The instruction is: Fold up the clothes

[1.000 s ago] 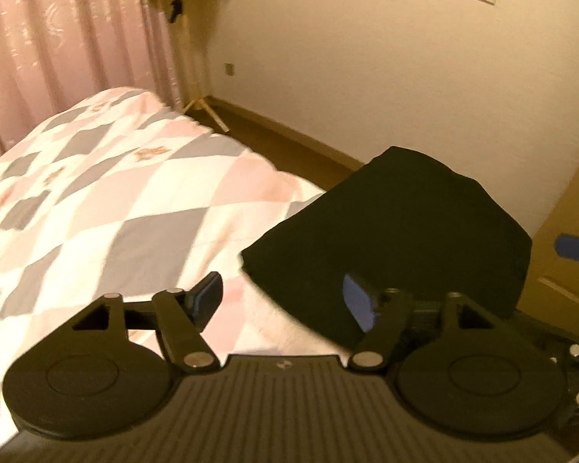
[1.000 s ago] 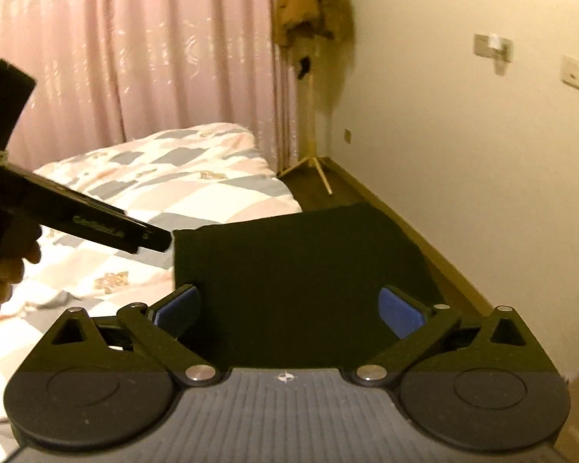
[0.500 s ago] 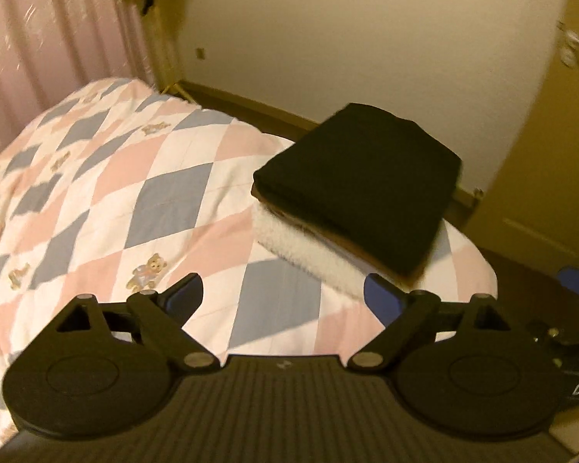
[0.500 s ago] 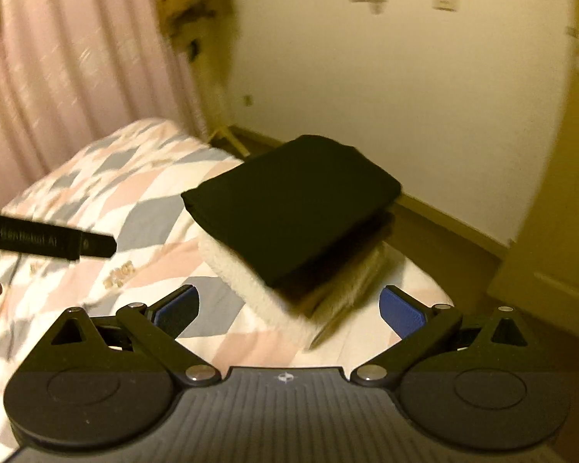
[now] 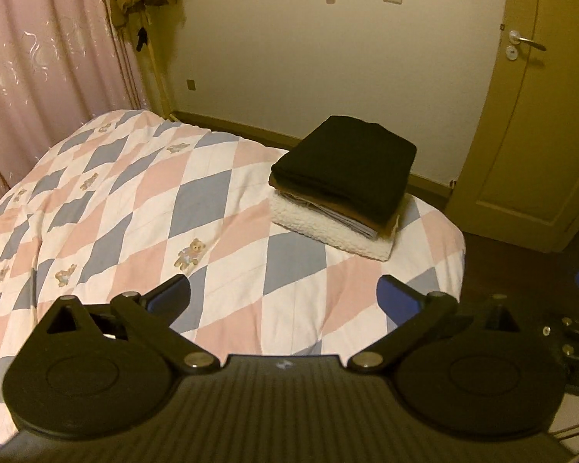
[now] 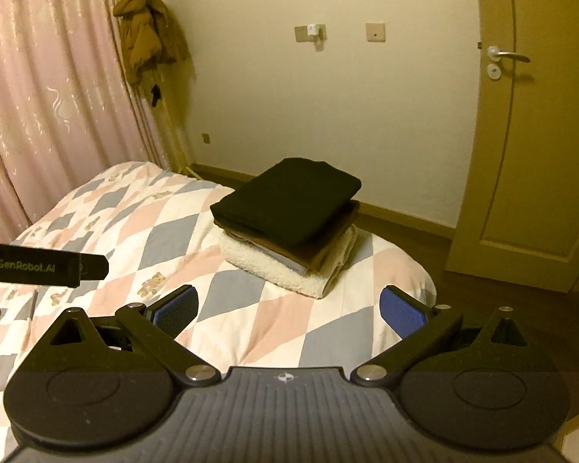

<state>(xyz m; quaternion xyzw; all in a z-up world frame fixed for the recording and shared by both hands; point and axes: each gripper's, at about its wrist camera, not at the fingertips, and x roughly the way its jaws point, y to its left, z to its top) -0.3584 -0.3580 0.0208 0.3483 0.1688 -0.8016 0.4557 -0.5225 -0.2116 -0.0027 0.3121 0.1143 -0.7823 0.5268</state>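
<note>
A stack of folded clothes sits near the bed's far right corner: a black garment [image 5: 347, 164] [image 6: 289, 198] on top, brown and grey pieces under it, a white fleece piece [image 5: 324, 229] [image 6: 278, 266] at the bottom. My left gripper [image 5: 283, 295] is open and empty, held back from the stack above the quilt. In the right wrist view my right gripper [image 6: 289, 308] is likewise open and empty, well short of the stack. The left gripper's body [image 6: 42, 268] shows at the left edge of the right wrist view.
The bed carries a quilt [image 5: 135, 208] with pink, grey and white diamonds. Pink curtains [image 5: 46, 61] hang on the left, and a brown coat [image 6: 146, 34] hangs in the corner. A door [image 6: 536, 135] stands at the right, with bare floor beside the bed.
Both grippers have pulled back and up from the black garment, which was close under them a second ago. The left gripper's jaws have spread wider. The stack lies still on the bed.
</note>
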